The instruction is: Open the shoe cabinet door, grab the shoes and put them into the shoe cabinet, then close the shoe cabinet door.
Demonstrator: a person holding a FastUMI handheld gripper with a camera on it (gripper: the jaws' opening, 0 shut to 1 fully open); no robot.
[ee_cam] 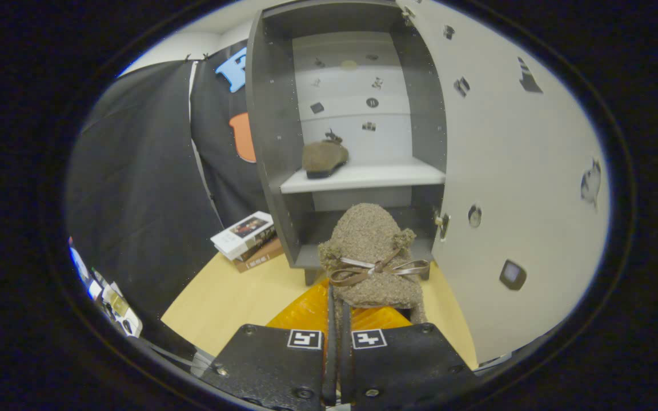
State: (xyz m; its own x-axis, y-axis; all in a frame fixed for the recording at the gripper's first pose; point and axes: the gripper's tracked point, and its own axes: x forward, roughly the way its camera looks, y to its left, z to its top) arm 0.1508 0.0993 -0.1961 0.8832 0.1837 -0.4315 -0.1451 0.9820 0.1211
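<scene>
The black textured gripper [338,319] clamps its 2 fingers on the heel of a fuzzy brown bow-tied shoe [372,257], held before the open grey shoe cabinet [272,142]. A matching brown shoe [324,158] rests on its white shelf [374,177], beside the swung-open pale door [512,188].

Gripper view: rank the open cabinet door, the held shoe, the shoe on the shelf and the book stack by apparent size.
1. Cabinet door
2. Held shoe, pinched between the fingers; its nearness inflates it
3. Book stack and shelf shoe look alike, so unranked
</scene>
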